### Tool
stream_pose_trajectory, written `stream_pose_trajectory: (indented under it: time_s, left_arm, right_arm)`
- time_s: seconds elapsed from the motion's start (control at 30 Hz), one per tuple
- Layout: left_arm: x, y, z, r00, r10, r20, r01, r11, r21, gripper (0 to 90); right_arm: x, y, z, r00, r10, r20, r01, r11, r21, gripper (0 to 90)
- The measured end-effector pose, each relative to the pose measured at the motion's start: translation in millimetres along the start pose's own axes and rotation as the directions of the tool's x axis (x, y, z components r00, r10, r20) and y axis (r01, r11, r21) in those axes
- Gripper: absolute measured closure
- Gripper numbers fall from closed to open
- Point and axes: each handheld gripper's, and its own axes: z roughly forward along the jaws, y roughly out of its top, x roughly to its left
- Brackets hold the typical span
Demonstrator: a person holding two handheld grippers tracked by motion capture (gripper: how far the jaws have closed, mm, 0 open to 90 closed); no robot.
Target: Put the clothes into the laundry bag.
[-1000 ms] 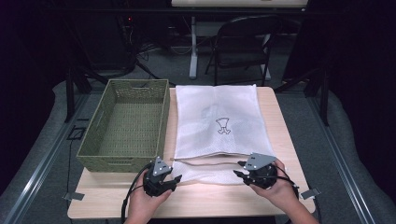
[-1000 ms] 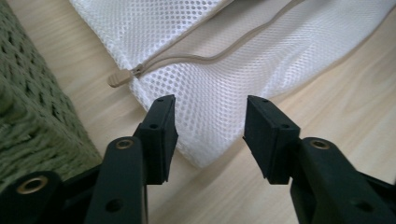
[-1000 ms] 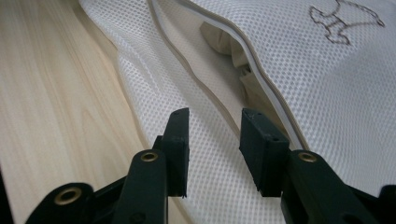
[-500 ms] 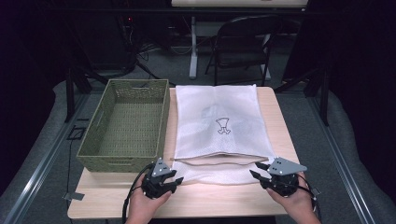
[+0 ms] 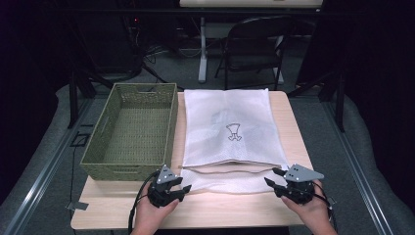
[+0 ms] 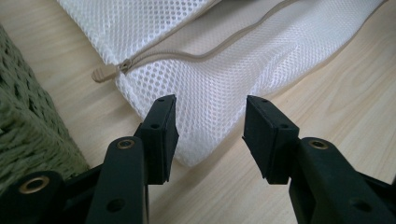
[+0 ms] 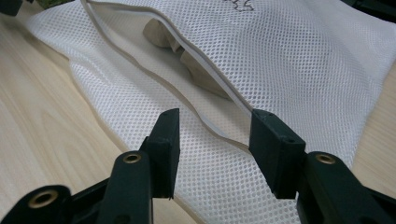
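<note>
- Mesh bag (image 5: pixel 227 128): white, lying flat on the tabletop (image 5: pixel 235 210), just right of the basket; a small dark emblem (image 5: pixel 234 132) is printed near its middle.
- Bag opening: the zipper (image 6: pixel 196 55) along the near end stands undone, its beige pull (image 6: pixel 103 73) resting at the bag's left corner; the right gripper view shows the two zipper edges parted and a beige item (image 7: pixel 187 51) inside.
- Near flap (image 5: pixel 227 180): the lower mesh layer spreads toward the person, between the two grippers.
- Left gripper (image 5: pixel 182 188): held in the left hand (image 5: pixel 154 215) at the bag's near left corner; jaws released, the mesh corner lying between them with no pad pressing on it.
- Right gripper (image 5: pixel 274 177): held in the right hand (image 5: pixel 313 210) at the bag's near right corner; jaws released and just widened, standing over the mesh and zipper edge without gripping either.
- Basket (image 5: pixel 131 132): green, woven, rectangular, on the left part of the tabletop, close beside the bag's left edge.
- Background: a folding chair (image 5: pixel 252 49) stands beyond the far edge of the tabletop.
</note>
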Motion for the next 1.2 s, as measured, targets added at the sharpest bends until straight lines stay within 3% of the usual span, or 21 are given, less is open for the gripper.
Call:
stream_pose_trajectory:
  time_s: [0.03, 0.13, 0.3, 0.57, 0.77, 1.03, 1.2]
  left_arm:
    - [-0.3, -0.3, 0.9, 0.9999, -0.016, 0.000, 0.016, 0.9999, -0.003, 53.7]
    - [0.2, 0.0, 2.8, 0.9997, -0.018, -0.013, 0.018, 0.9998, -0.001, 53.2]
    - [0.4, -0.3, 3.4, 0.9986, -0.031, -0.044, 0.032, 0.9994, 0.016, 50.8]
    - [4.1, -2.5, 4.4, 0.9947, -0.093, -0.043, 0.094, 0.9951, 0.030, 42.5]
    - [4.1, -4.2, 12.9, 0.9895, -0.143, -0.025, 0.144, 0.9866, 0.076, 39.3]
    - [7.6, -3.9, 18.2, 0.9858, -0.165, -0.028, 0.167, 0.9803, 0.105, 37.0]
    - [7.8, -2.5, 23.2, 0.9860, -0.166, -0.013, 0.167, 0.9793, 0.115, 34.8]
  right_arm:
    - [-0.9, -0.1, -0.9, 1.0000, 0.007, 0.002, -0.007, 1.000, 0.000, 50.0]
    - [-6.0, -2.7, -1.3, 0.9981, 0.061, 0.010, -0.061, 0.998, 0.013, 46.0]
    - [-12.4, -6.3, -2.0, 0.9935, 0.110, 0.031, -0.110, 0.994, 0.014, 38.8]
    - [-19.6, -10.6, -5.5, 0.9871, 0.135, 0.086, -0.136, 0.991, 0.001, 28.9]
    - [-23.6, -12.9, -7.8, 0.9807, 0.155, 0.119, -0.156, 0.988, -0.008, 21.7]
    - [-30.7, -19.4, -9.6, 0.9677, 0.222, 0.120, -0.224, 0.975, 0.006, 17.8]
    - [-33.0, -22.4, -12.4, 0.9670, 0.222, 0.126, -0.228, 0.973, 0.039, 23.3]
